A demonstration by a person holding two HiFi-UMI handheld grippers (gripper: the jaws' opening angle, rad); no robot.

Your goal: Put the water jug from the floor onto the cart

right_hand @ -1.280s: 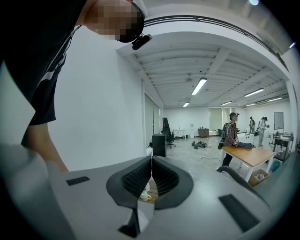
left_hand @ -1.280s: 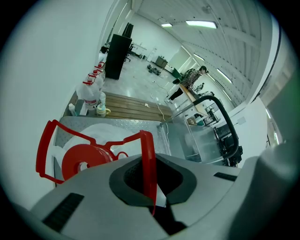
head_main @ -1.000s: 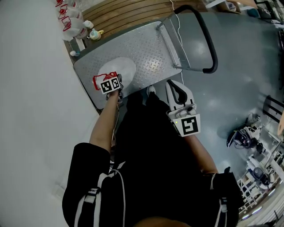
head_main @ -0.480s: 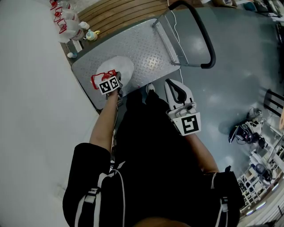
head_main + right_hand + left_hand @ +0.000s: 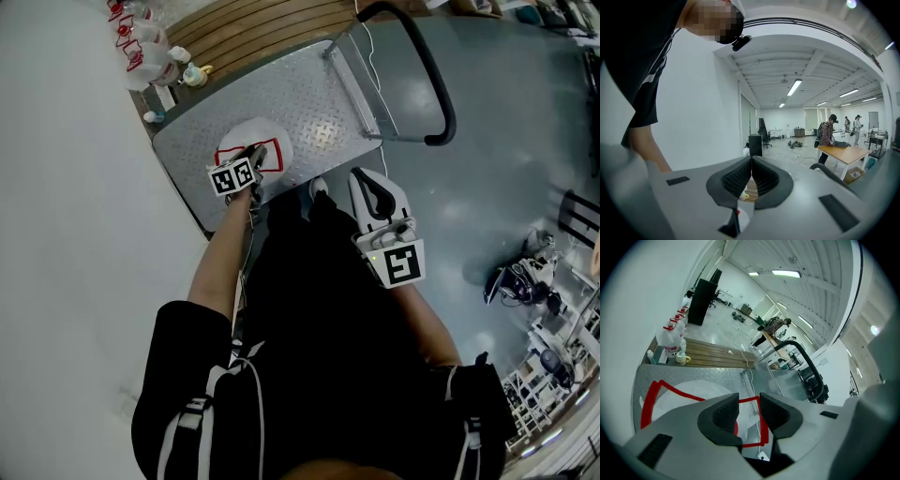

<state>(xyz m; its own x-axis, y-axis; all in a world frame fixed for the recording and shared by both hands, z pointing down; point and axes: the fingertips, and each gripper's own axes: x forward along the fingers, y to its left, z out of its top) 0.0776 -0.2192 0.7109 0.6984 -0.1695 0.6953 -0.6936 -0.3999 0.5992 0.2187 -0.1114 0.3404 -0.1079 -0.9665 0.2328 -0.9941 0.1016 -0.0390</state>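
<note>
The water jug (image 5: 267, 139), white with a red handle (image 5: 272, 156), stands on the cart's metal deck (image 5: 309, 94) near its front edge. In the left gripper view the jug (image 5: 689, 390) fills the lower left, and its red handle (image 5: 661, 386) lies flat across the top. My left gripper (image 5: 253, 152) hovers just over the jug. Its jaws have just been opening and now stand open, and they press on nothing. The handle's red strip (image 5: 751, 400) shows through the gap. My right gripper (image 5: 364, 180) is shut and empty, off the cart's front edge; its pads (image 5: 740, 177) meet.
The cart's black push bar (image 5: 436, 84) rises at the right. Several more jugs (image 5: 141, 47) stand by the white wall beside a wooden platform (image 5: 253, 23). Equipment (image 5: 516, 286) lies on the grey floor at the right. People stand by a table (image 5: 848, 152) far off.
The left jaws have opened and let go of the red handle, which has dropped from upright to flat on the jug. The left gripper rose and shifted slightly. The right gripper stayed put.
</note>
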